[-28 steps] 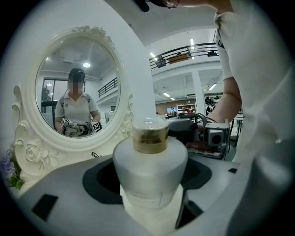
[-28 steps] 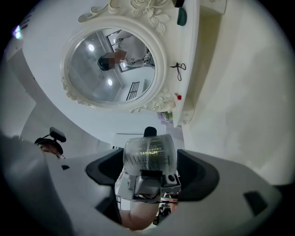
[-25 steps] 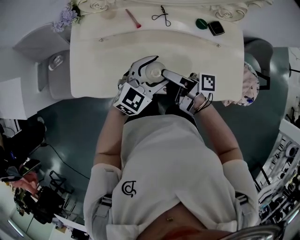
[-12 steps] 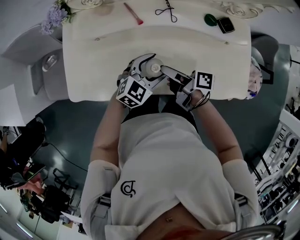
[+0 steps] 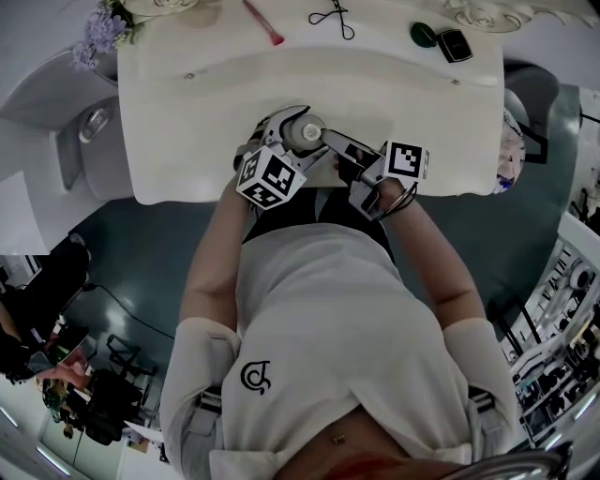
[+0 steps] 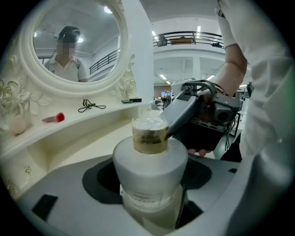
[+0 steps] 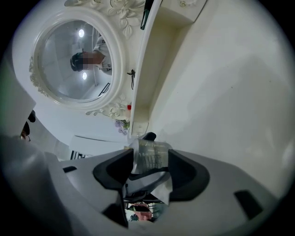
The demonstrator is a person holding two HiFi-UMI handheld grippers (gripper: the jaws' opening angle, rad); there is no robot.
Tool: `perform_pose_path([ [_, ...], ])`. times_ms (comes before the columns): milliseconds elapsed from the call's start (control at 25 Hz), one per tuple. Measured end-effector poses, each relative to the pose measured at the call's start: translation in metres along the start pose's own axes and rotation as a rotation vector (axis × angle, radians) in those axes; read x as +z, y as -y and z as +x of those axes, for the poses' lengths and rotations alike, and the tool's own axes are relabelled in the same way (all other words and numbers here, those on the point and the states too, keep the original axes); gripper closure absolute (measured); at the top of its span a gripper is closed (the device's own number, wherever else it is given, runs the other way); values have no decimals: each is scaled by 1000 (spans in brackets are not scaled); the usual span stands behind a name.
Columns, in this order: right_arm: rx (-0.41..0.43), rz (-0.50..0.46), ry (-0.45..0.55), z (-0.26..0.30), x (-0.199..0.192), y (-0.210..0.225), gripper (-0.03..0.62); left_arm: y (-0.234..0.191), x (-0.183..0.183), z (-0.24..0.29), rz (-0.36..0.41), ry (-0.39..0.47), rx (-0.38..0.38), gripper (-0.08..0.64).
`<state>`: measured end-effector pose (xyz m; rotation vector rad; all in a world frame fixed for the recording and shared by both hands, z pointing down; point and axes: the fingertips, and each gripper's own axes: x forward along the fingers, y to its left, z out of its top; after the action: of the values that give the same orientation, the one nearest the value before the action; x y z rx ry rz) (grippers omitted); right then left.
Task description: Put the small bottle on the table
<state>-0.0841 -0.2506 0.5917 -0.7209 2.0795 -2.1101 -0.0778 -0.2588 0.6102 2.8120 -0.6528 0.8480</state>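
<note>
Right gripper jaws, wide open a second ago, closing; pads now meet clear plastic cap of small round white bottle. Left gripper carries bottle slightly further in over cream dressing table; its marker cube clears table's front edge.

Red-tipped brush near a black looped tool; green disc beside a dark case; lavender flowers.

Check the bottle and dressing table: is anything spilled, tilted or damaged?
Nothing stands out: the small bottle stands upright in the left claw, and the right claw is closing on its clear cap.
</note>
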Motion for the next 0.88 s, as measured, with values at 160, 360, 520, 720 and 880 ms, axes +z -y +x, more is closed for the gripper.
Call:
perform_pose_path([
  [160,-6,0,9,-2,2,2,365,-1,1,2,-1,-5,-13,210],
  [360,-11,-6,-3,1,0,3,364,-2,-3,2,-30,-2,-21,210],
  [520,-10,-16,-7,2,0,4,356,-1,-6,4,-31,-12,-18,210],
  [720,-46,-27,0,0,-1,8,354,1,-9,6,-55,-48,-44,207],
  [880,-46,-38,2,1,-5,-1,373,-4,-4,-4,-75,-50,-14,175],
])
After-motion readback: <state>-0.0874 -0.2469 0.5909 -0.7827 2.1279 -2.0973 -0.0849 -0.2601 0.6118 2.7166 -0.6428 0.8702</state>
